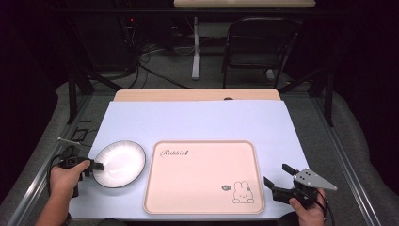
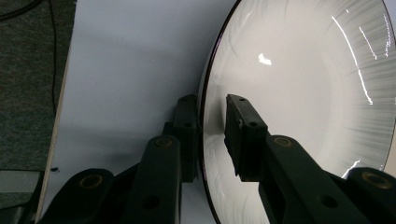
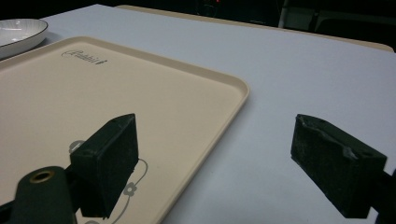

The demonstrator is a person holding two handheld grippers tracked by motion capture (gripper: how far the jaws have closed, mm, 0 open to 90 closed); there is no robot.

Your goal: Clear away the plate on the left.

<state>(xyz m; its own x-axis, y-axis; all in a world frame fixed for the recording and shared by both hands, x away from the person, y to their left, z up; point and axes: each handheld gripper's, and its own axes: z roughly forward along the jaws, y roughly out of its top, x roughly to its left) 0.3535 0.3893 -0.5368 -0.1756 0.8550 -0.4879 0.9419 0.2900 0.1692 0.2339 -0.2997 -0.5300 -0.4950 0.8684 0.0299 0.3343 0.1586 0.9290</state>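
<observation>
Left hand-held gripper (image 1: 98, 165) sits at the lower left of the high view, its jaws straddling the near rim of the plate (image 1: 118, 163), one jaw outside and under the edge, the other inside on the white face. In the left gripper view the plate's (image 2: 299, 93) dark rim runs right down the slot between the two jaws, the gap narrow, though I can't tell for sure whether both pads are pressing yet. Coming in edge-on like this looks like the only sensible way to pinch a shallow dish that lies flat on the surface (image 1: 197, 120).

The plate itself is round, white and glossy, with a thin black line around the lip and faint ribbing fanning out from its middle. It rests just left of the tray (image 1: 203, 176), close but apart from it.

Over at the lower right, the right hand-held gripper (image 1: 277, 180) waits with jaws spread wide, nothing between them, hovering beside the tray's (image 3: 140, 84) corner near the little rabbit drawing (image 1: 243, 192)
</observation>
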